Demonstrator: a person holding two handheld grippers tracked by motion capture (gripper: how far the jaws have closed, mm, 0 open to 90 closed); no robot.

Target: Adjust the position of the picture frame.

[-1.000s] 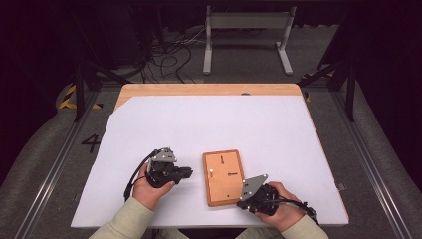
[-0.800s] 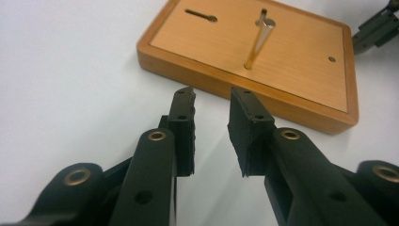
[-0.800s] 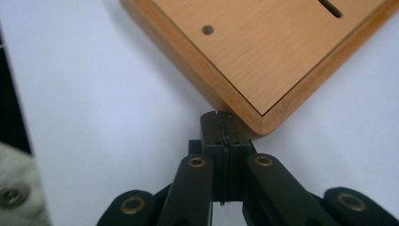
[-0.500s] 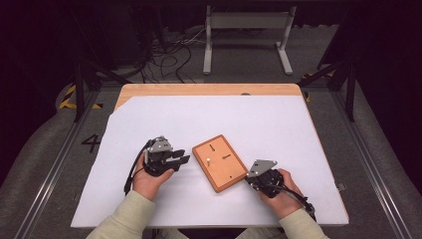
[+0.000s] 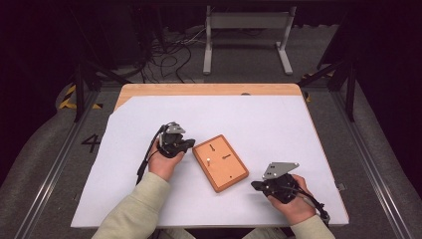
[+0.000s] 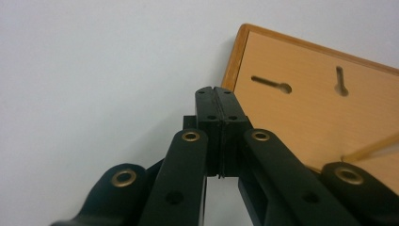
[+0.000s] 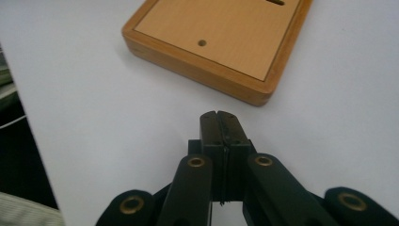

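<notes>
A flat wooden board (image 5: 220,163) with two keyhole slots and a small hole lies askew on the white sheet. My left gripper (image 5: 188,144) lies level at the board's upper left edge, held in a hand. In the left gripper view its jaws (image 6: 217,90) have just closed and stand shut with nothing between them, right beside the board's rim (image 6: 234,61). My right gripper (image 5: 255,185) rests off the board's lower right corner. In the right gripper view it (image 7: 219,114) is shut and empty, a little short of the board (image 7: 221,33).
The white sheet (image 5: 259,114) covers most of a wooden table (image 5: 199,89). Beyond the far edge are floor cables (image 5: 169,50) and a metal stand (image 5: 246,20). Dark rails run along both sides of the table.
The board has turned counterclockwise and shifted a little away from me. My left gripper moved farther up the table along the board's left side. My right gripper moved rightward.
</notes>
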